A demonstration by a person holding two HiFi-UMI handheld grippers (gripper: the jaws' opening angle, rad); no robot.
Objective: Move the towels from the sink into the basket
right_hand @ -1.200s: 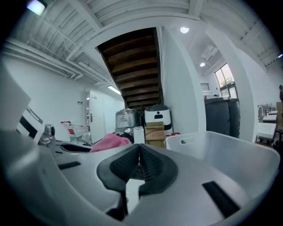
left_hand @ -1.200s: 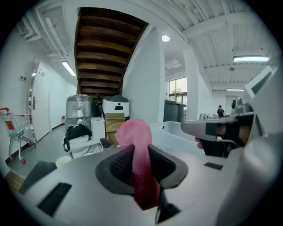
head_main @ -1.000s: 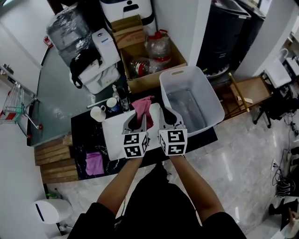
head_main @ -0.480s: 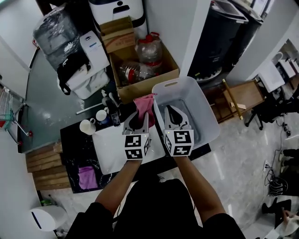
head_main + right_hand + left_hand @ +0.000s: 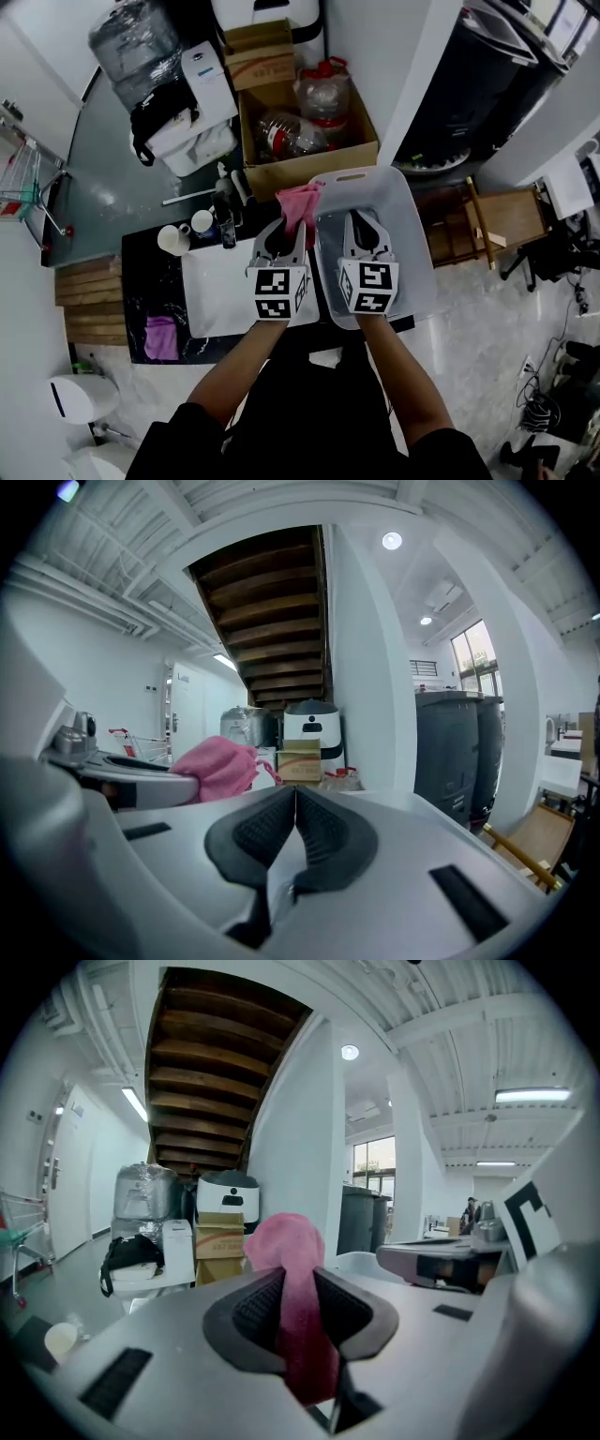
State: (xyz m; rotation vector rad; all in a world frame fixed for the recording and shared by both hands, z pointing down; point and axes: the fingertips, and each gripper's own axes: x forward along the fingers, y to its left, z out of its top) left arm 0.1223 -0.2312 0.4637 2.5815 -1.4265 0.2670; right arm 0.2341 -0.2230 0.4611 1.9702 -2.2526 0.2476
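One pink towel (image 5: 302, 201) pinched in left gripper (image 5: 286, 231) jaws, right gripper (image 5: 365, 225) jaws closed empty over basket (image 5: 410, 201), cardboard box (image 5: 309, 170) beyond

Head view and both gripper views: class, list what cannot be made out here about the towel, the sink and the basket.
1. Basket floor: in the head view, the right tool covers much of it, so any towels inside cannot be told.
2. Sink, right part: in the head view, hidden under the left tool.
3. Pink towel, lower end: in the left gripper view, lost between the jaws.
4. Sink and basket interiors: neither gripper view shows them.
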